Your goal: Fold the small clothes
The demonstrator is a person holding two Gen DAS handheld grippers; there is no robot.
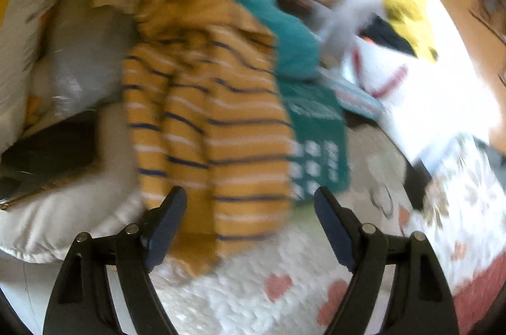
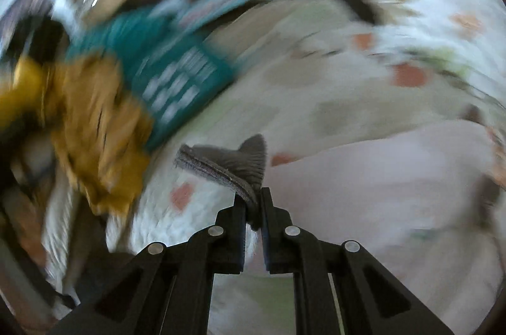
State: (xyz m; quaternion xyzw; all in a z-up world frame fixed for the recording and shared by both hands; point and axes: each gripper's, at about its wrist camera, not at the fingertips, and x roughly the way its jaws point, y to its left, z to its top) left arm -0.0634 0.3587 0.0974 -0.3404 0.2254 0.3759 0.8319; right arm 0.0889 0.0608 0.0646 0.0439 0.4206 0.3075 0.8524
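A mustard garment with navy and white stripes lies heaped in the middle of the left wrist view, its lower edge reaching down between the fingers of my left gripper, which stands open and does not press on it. A teal garment with white print lies to its right. In the right wrist view my right gripper is shut on a small grey cloth whose stitched hem sticks out beyond the fingertips. The mustard garment and teal garment lie blurred at the left.
A white fluffy blanket with pink hearts covers the surface below. Grey and cream cushions crowd the left. A white bag with a yellow item sits at the upper right. A pale pink cloth spreads beyond the right gripper.
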